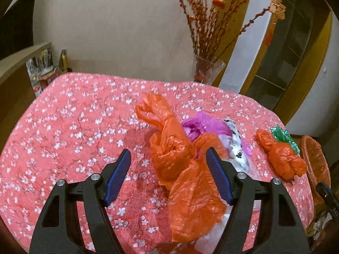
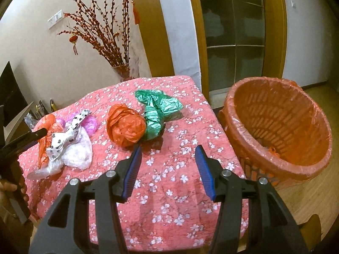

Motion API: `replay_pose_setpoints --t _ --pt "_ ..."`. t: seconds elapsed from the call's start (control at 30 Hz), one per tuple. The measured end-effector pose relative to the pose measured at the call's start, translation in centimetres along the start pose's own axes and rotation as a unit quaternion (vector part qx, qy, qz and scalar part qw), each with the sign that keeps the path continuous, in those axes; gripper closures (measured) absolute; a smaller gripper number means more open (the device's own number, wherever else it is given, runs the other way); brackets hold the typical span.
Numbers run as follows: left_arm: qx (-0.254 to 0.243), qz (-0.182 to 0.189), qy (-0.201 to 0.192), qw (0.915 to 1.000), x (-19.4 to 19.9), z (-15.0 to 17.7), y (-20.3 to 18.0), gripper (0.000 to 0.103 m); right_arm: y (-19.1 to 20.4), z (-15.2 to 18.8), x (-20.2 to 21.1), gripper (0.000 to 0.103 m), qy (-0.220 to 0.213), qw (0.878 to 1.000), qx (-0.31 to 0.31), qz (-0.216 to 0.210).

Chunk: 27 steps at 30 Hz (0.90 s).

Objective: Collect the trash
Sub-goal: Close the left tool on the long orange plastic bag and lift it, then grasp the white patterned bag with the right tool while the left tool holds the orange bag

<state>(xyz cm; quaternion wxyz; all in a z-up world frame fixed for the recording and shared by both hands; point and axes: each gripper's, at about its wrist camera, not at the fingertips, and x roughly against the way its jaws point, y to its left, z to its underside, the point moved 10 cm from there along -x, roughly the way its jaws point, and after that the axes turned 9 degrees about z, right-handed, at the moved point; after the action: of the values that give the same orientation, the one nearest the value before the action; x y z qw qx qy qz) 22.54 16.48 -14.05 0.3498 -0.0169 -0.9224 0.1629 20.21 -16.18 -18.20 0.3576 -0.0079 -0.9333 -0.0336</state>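
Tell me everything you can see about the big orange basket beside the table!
The basket is round, wide at the top and made of orange woven-looking plastic with little slots all round its wall. A thin orange plastic bag lines it and folds over the rim. It leans toward the camera, so you look right into it. It stands on the wooden floor, close against the corner of the table with the pink flowery cloth. Something small and orange lies at the bottom; otherwise it looks nearly empty.

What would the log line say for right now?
left gripper: open, at orange bag | right gripper: open, empty, near orange ball | bin: lined, beside table
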Motion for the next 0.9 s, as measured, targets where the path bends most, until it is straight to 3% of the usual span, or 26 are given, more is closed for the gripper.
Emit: replay_pose_setpoints --t 0.13,0.2,0.3,0.57,0.9 --pt "0.021 0.022 0.007 0.9995 -0.7 0.1 0.2 0.046 0.1 0.2 -0.3 0.051 0.004 1.000 0.004 0.001" --pt "0.019 0.024 0.010 0.9995 -1.0 0.2 0.1 0.060 0.3 0.3 -0.5 0.051 0.006 1.000 0.006 0.001" --pt "0.020 0.029 0.011 0.9993 -1.2 0.1 0.1 0.070 0.7 0.4 -0.6 0.051 0.008 1.000 0.012 -0.002" --pt "0.017 0.025 -0.020 0.9994 0.9 -1.0 0.9 0.071 2.8 0.0 -0.6 0.051 0.003 0.999 0.029 -0.015" --pt "0.003 -0.030 -0.060 0.9978 4.6 -2.1 4.2 0.071 9.2 -0.4 -0.7 0.051 0.006 0.996 0.057 -0.071"
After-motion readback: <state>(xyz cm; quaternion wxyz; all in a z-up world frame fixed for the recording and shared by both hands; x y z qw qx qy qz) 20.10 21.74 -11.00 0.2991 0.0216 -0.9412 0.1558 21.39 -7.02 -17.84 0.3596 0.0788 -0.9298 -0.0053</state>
